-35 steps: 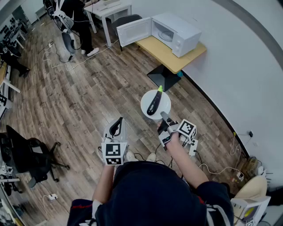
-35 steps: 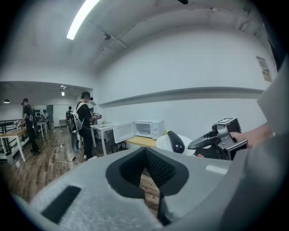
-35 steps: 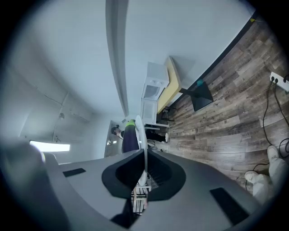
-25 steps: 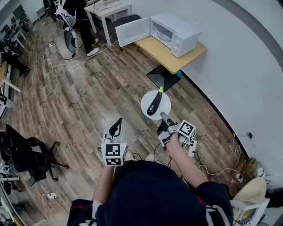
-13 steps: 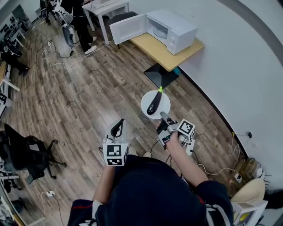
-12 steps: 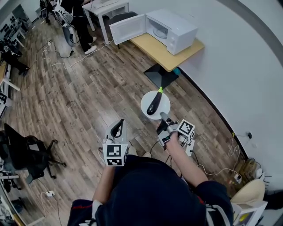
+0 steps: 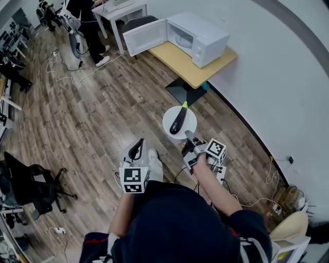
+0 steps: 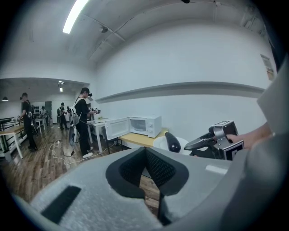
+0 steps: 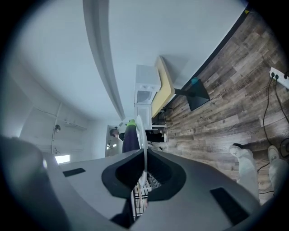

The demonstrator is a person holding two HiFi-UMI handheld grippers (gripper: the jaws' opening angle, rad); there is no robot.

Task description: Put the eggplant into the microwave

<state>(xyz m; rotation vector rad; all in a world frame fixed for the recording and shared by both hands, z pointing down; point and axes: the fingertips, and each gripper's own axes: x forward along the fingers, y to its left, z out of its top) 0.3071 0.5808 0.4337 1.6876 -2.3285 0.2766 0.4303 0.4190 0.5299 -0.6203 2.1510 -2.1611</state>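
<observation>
A dark purple eggplant [image 7: 178, 119] with a green tip lies on a white plate [image 7: 188, 125]. My right gripper [image 7: 189, 137] is shut on the plate's near rim and holds it level over the wooden floor. In the right gripper view the plate [image 9: 140, 131] shows edge-on between the jaws of my right gripper [image 9: 143, 155], with the eggplant [image 9: 130, 137] to its left. The white microwave [image 7: 199, 32] stands far ahead on a yellow table [image 7: 194, 67], its door [image 7: 144, 37] swung open. My left gripper [image 7: 136, 149] is shut on nothing, to the left of the plate.
A person in dark clothes [image 7: 87, 18] stands by a white desk [image 7: 119, 9] left of the microwave. Cables [image 7: 67, 72] trail over the floor. An office chair [image 7: 28, 185] is at the left. The white wall [image 7: 277, 87] runs along the right.
The view has advanced a little toward the microwave, and a shoe now shows below the left gripper. The plate with the eggplant stays held by the right gripper.
</observation>
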